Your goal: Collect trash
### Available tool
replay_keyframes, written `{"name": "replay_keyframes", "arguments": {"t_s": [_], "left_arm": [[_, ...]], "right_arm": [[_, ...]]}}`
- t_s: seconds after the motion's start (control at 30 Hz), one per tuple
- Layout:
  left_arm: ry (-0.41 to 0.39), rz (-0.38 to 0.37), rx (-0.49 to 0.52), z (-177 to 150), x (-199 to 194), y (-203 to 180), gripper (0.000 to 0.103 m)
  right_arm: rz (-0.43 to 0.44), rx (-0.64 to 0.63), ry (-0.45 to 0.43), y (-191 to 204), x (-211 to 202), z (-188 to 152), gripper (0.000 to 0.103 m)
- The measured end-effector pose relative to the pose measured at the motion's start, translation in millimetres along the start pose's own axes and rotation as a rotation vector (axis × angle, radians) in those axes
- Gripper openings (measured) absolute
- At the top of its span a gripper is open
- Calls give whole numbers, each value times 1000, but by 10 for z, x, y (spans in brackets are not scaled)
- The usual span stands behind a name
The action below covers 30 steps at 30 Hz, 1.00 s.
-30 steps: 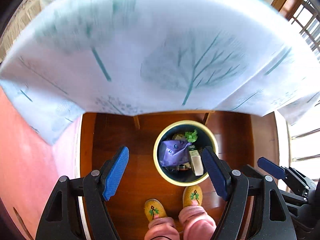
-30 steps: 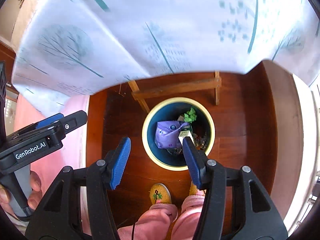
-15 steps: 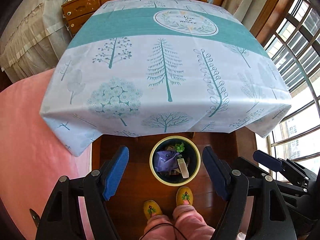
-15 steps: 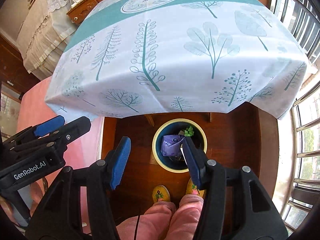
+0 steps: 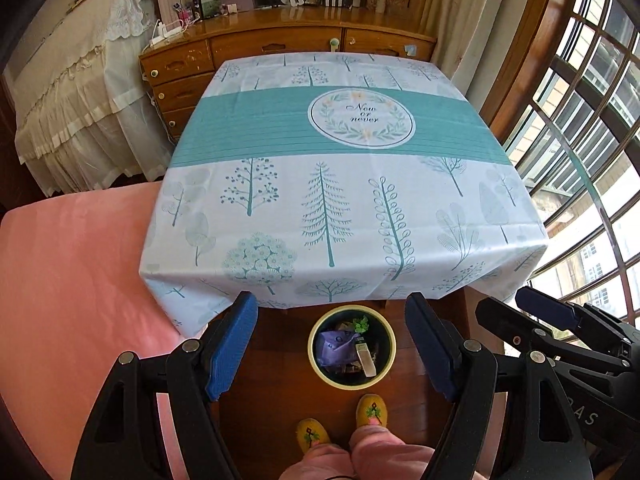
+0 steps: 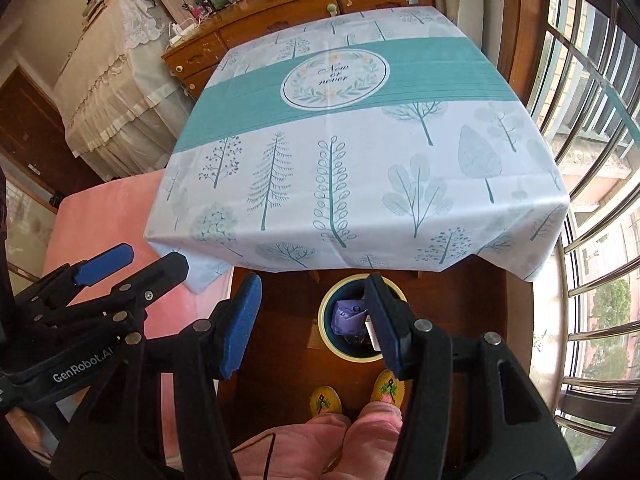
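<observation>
Two grippers, left [image 5: 330, 346] and right [image 6: 312, 322], hang with fingers apart and nothing between them, since the trash [image 5: 340, 347] already lies in the bin [image 5: 313, 354] on the floor, below the fingertips, before the bare desk [image 5: 340, 184].

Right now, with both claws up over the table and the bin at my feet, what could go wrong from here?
1. The bin sits on the floor just under the tablecloth edge, right by the slippers; a step forward could tip it.
2. The left claw and right claw are side by side and could bump.
3. No trash shows on the table, so further reaching may be wasted.
</observation>
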State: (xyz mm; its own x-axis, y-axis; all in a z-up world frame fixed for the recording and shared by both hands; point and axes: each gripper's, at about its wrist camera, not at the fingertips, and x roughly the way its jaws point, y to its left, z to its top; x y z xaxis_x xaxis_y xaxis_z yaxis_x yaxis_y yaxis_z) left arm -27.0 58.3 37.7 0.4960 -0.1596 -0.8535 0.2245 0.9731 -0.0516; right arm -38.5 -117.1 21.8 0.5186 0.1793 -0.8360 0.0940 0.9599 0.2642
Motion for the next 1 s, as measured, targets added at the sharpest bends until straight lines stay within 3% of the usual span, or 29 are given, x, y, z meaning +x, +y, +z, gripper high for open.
{"name": "replay_keyframes", "arguments": {"t_s": [0.37,1.0], "left_arm": [[-60,15,-3,238,-263,-11,77],[-71,17,-30,350,-211,34,77]], "right_arm": [[6,-41,-66,141,-305,234,51],[2,-69,-88,249,-356,411,51]]}}
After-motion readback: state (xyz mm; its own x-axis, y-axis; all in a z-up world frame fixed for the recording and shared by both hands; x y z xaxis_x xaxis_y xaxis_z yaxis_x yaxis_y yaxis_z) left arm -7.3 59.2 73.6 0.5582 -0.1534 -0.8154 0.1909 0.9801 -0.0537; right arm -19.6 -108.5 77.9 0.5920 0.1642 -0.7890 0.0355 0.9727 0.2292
